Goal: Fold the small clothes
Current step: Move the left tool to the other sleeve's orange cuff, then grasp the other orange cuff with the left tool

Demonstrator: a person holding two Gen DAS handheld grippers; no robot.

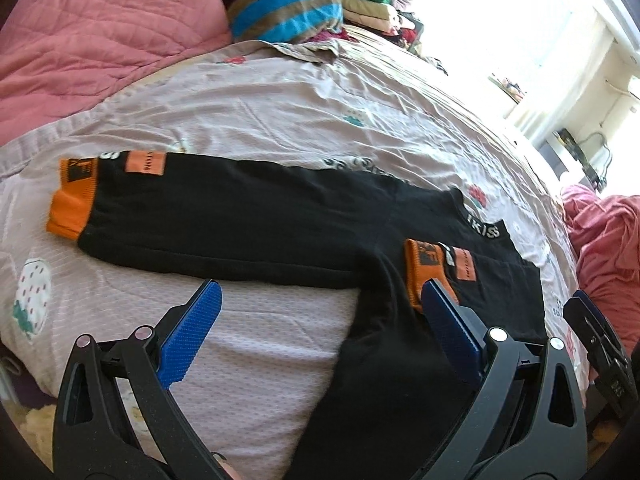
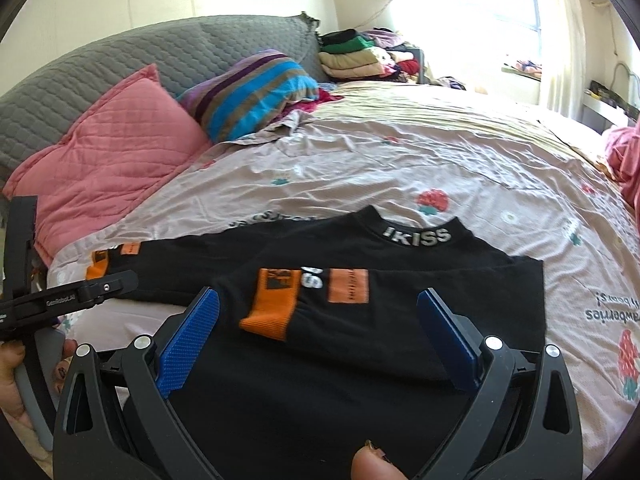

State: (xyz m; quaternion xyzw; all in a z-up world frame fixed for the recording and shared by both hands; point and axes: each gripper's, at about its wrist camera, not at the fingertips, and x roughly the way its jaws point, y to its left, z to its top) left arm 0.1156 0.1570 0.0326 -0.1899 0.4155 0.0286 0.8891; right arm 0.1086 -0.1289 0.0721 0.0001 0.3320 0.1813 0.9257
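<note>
Only right view shows shirt collar (image 2: 416,236)

Both wrist views look forward along open blue-padded fingers, low and close over the bed (image 2: 460,152). The left view faces the outstretched sleeve; the right faces the collar and headboard. Both share the black shirt (image 1: 248,220), striped pillow (image 2: 252,92) and window
</note>
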